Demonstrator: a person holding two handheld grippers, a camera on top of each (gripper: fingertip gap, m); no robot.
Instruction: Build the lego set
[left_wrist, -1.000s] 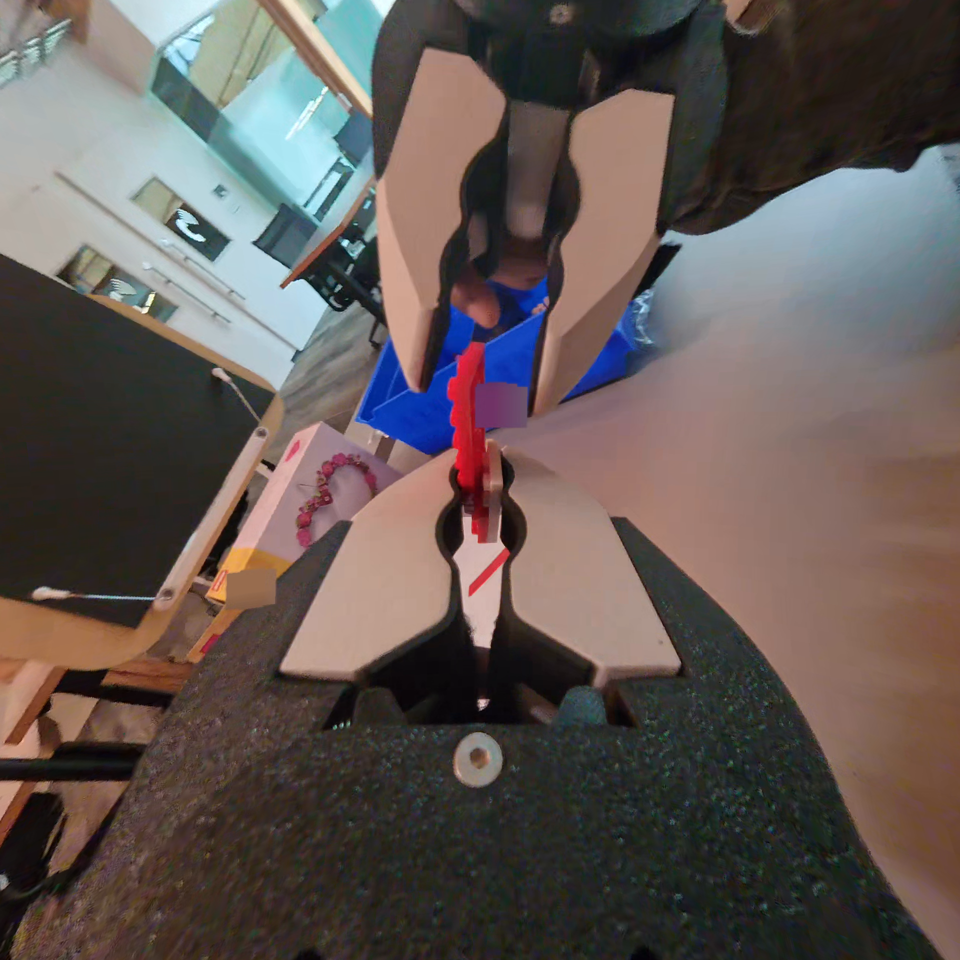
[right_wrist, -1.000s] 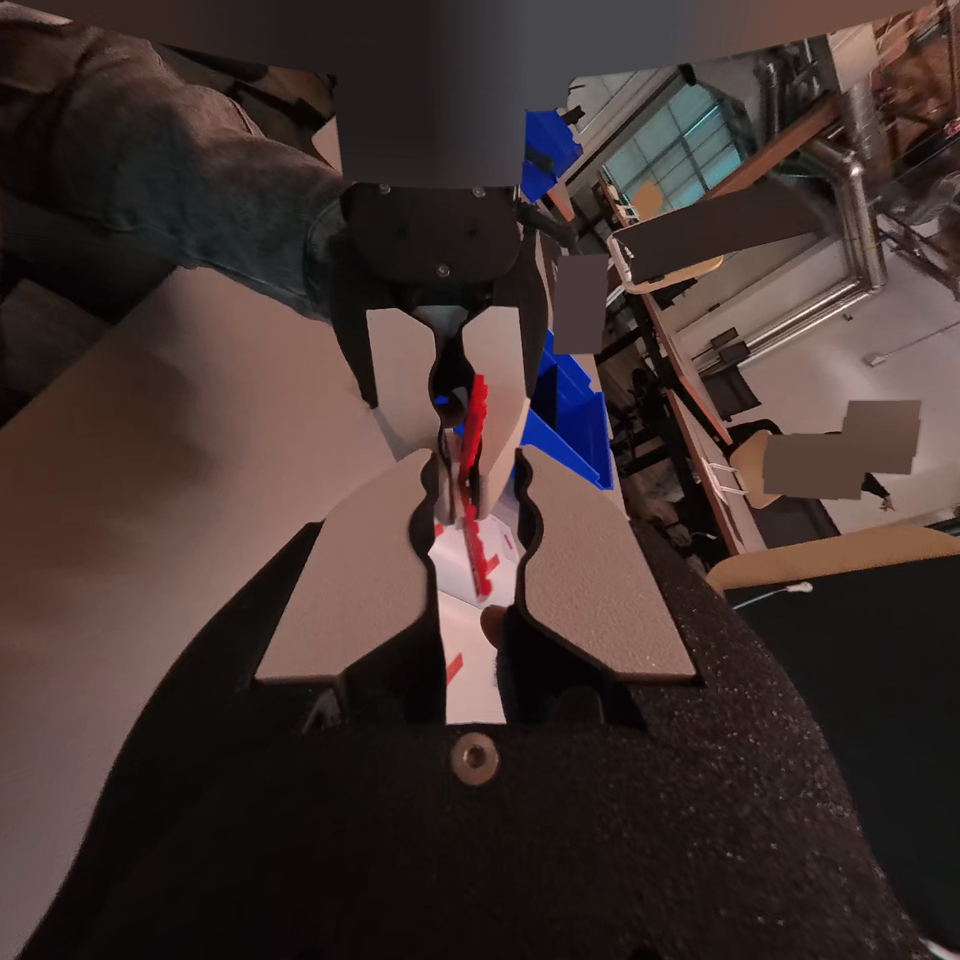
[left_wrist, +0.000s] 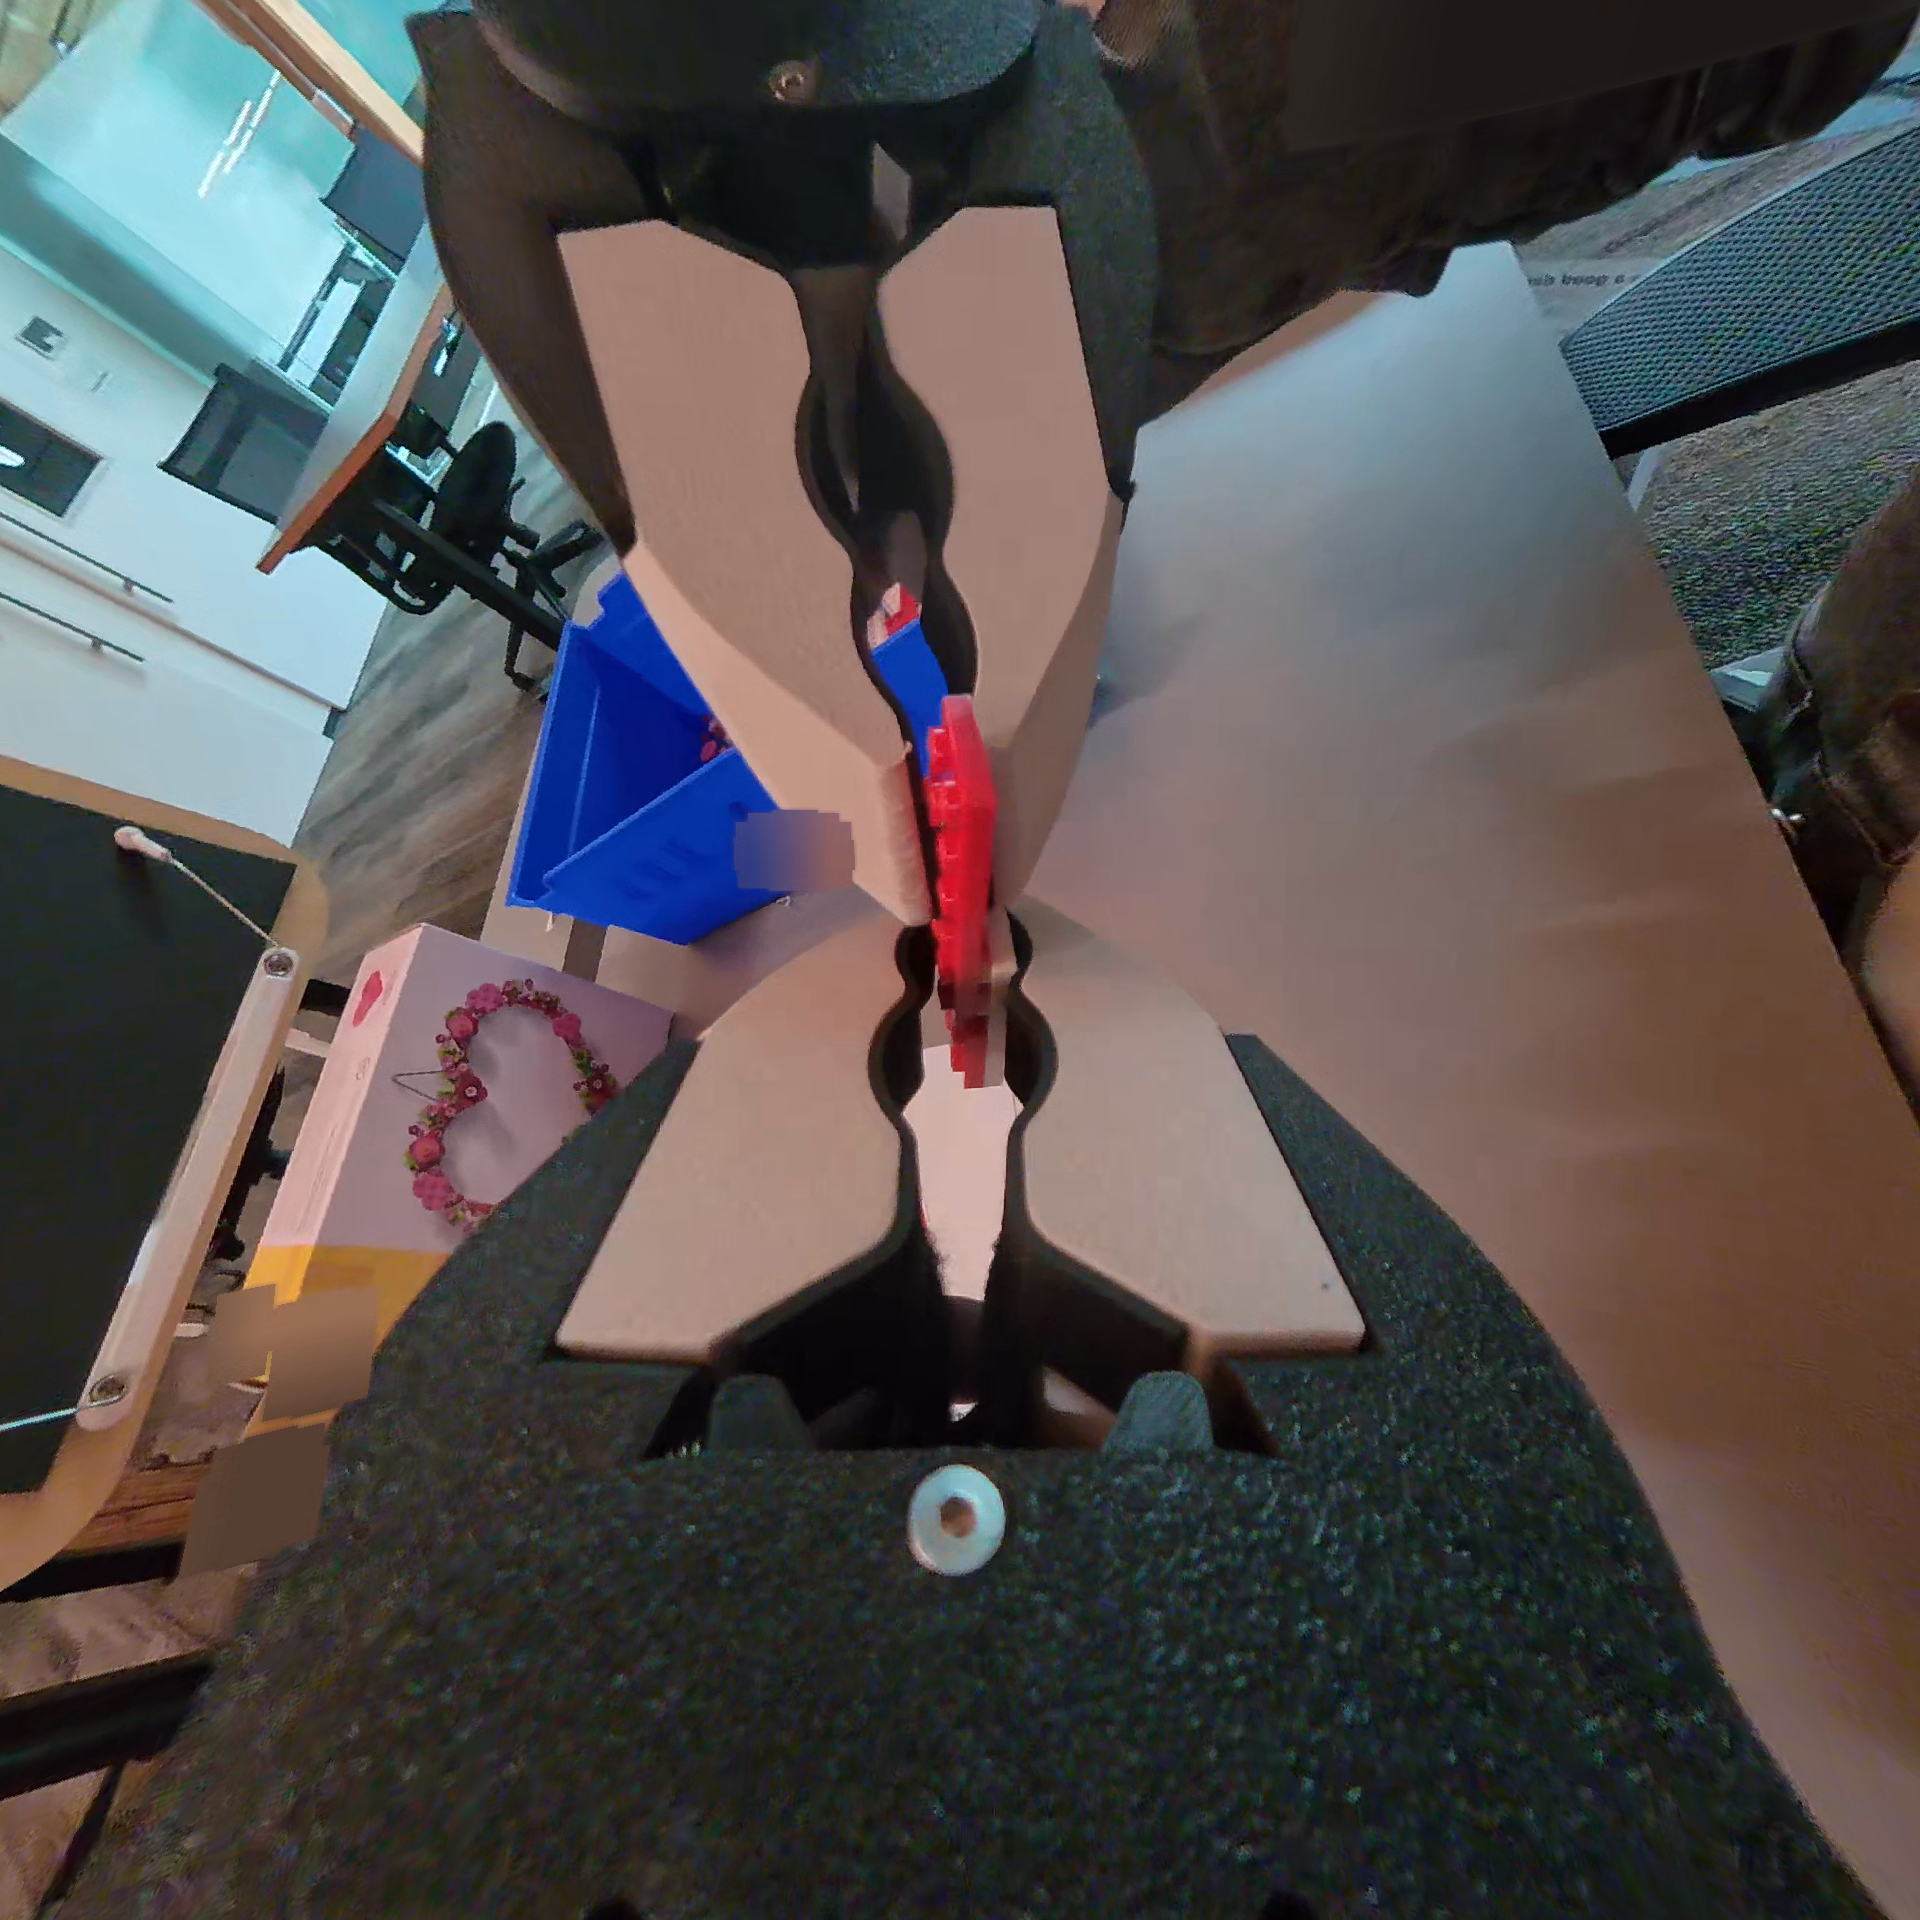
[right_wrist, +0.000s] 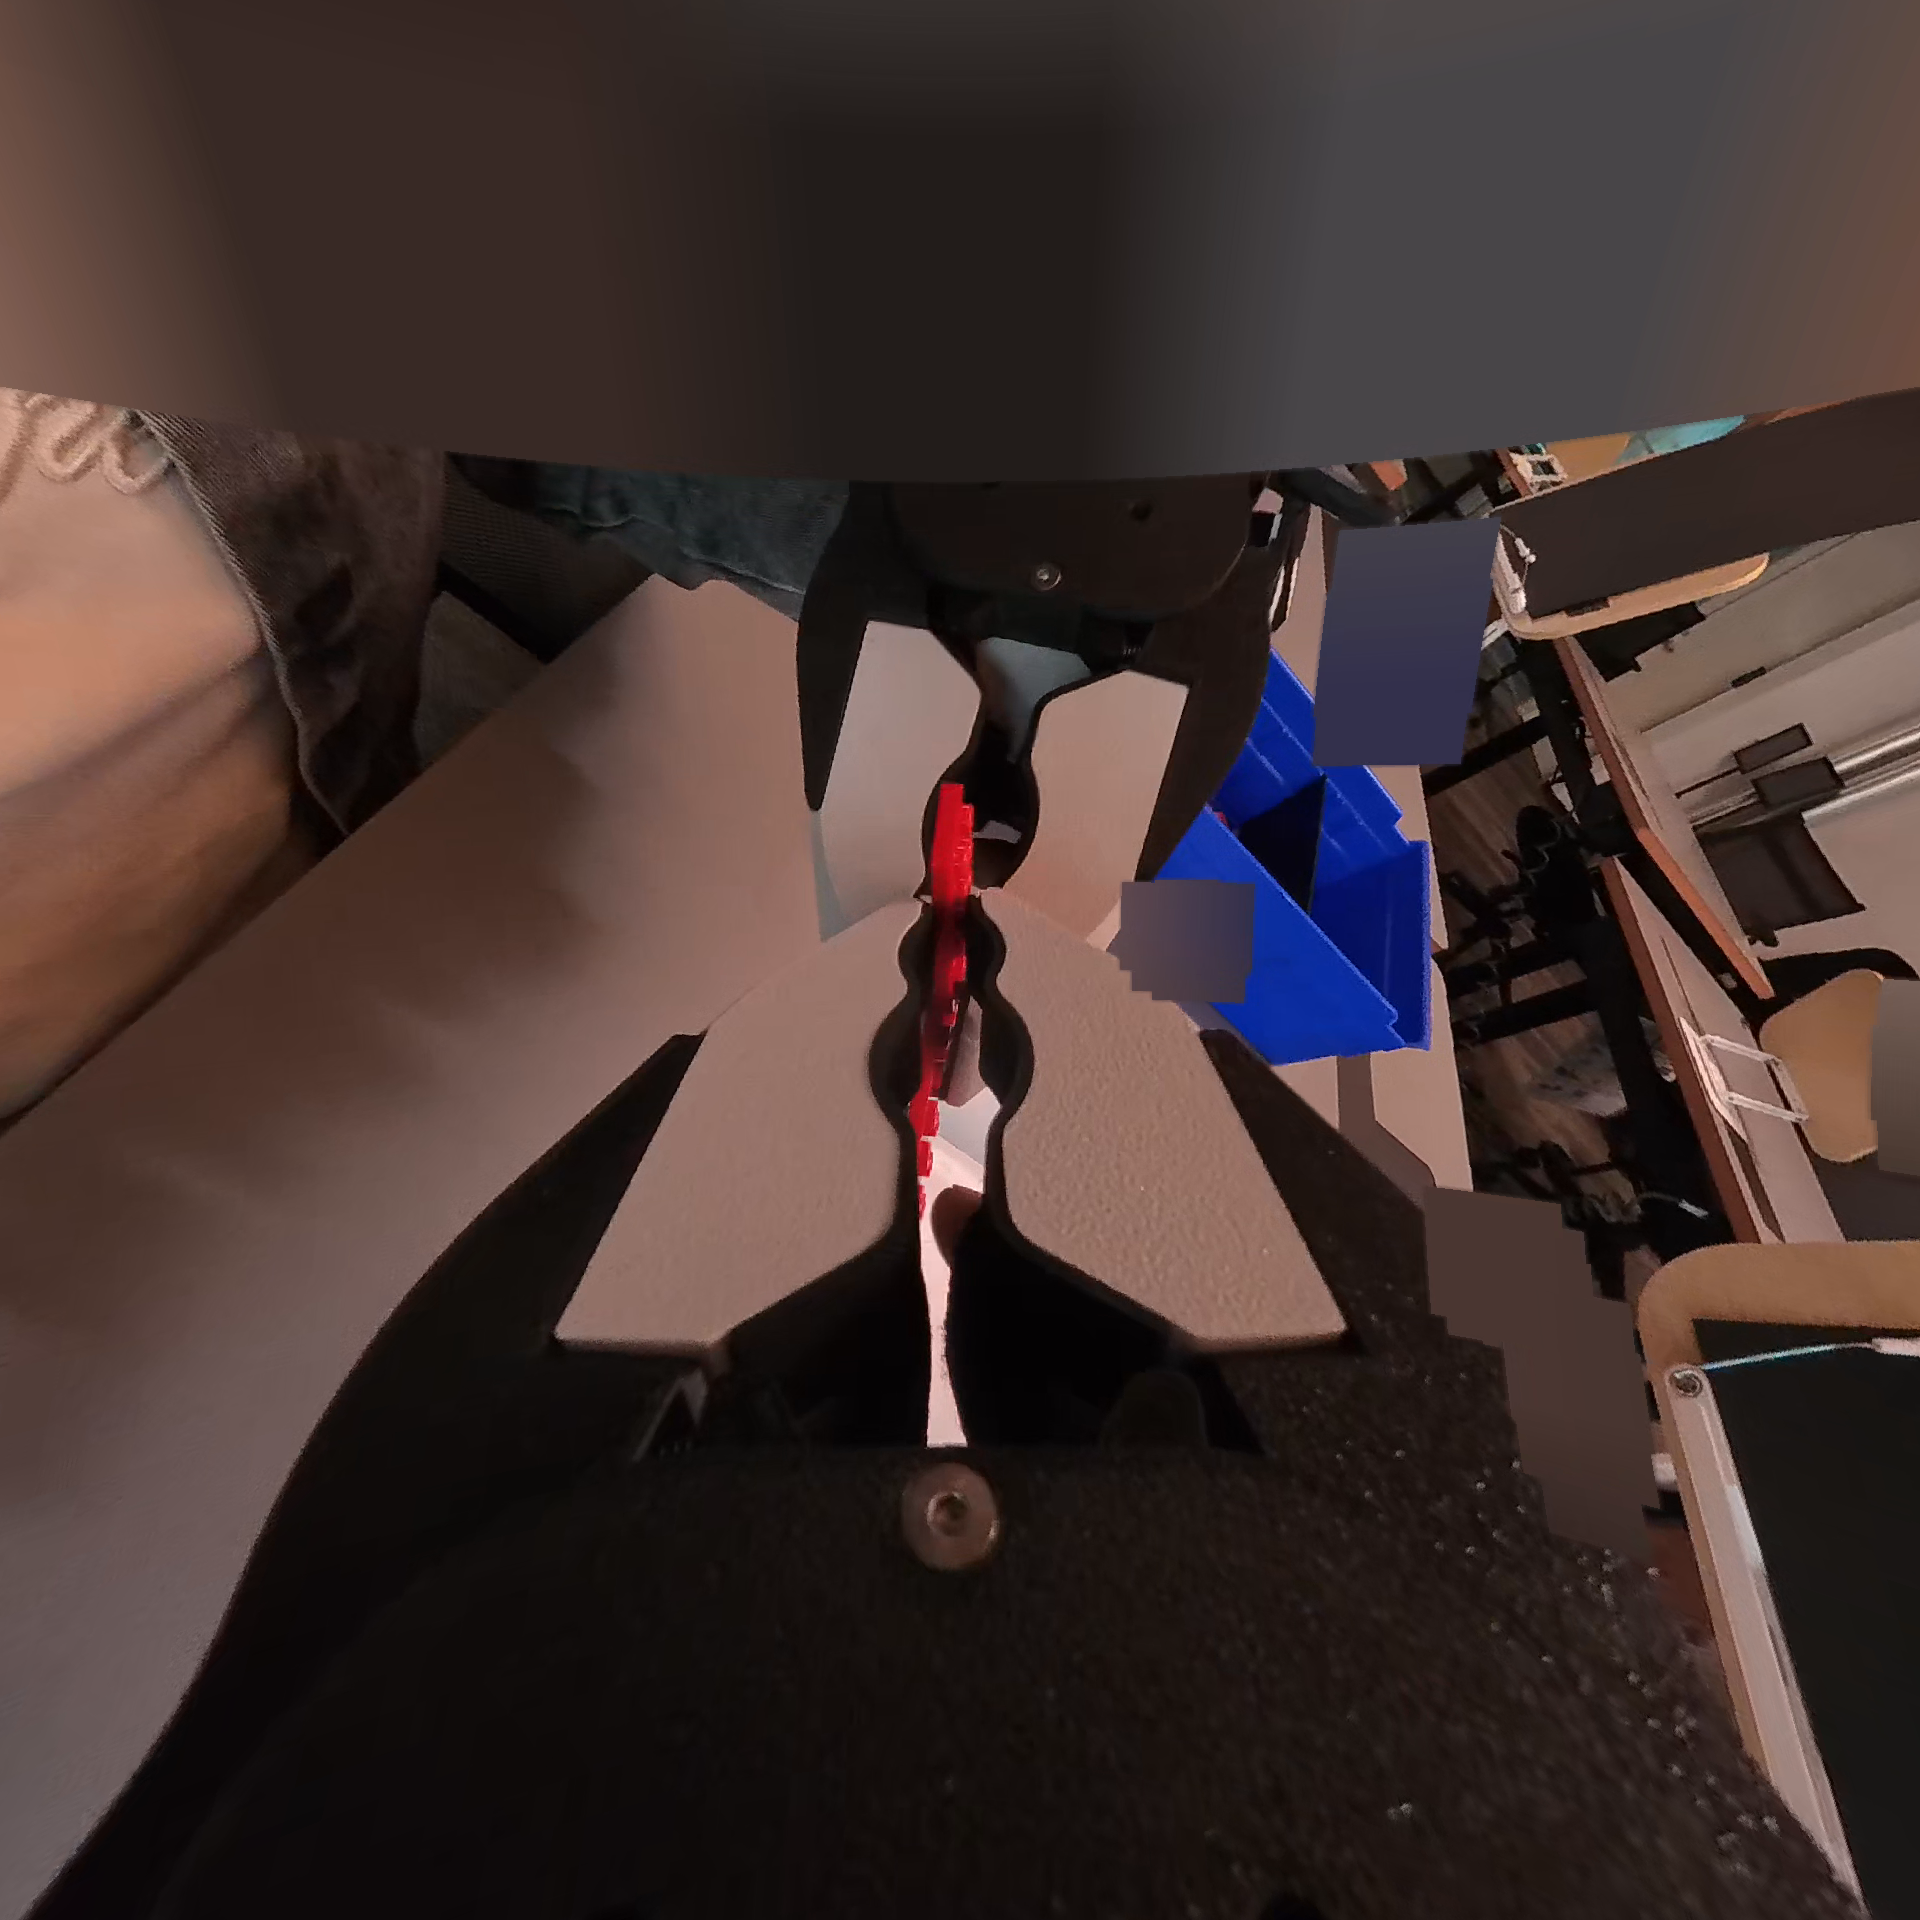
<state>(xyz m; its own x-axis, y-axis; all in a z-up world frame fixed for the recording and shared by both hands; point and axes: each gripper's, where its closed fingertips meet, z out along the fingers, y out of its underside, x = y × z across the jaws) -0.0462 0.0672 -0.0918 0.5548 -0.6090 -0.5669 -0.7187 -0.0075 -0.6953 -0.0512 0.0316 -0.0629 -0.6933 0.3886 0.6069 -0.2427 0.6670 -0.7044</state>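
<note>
Joining step in hand | left gripper and right gripper both pinching thin red studded plastic lego piece tip-to-tip above pale table | next move, judged: pressing squarely, keeping studs aligned.

The counter is a plain, pale surface running away from both cameras. A blue bin sits on it by the far edge (open side up, with a divider inside). In the right wrist view the same bin stands near the counter edge, floor beyond it.
</note>
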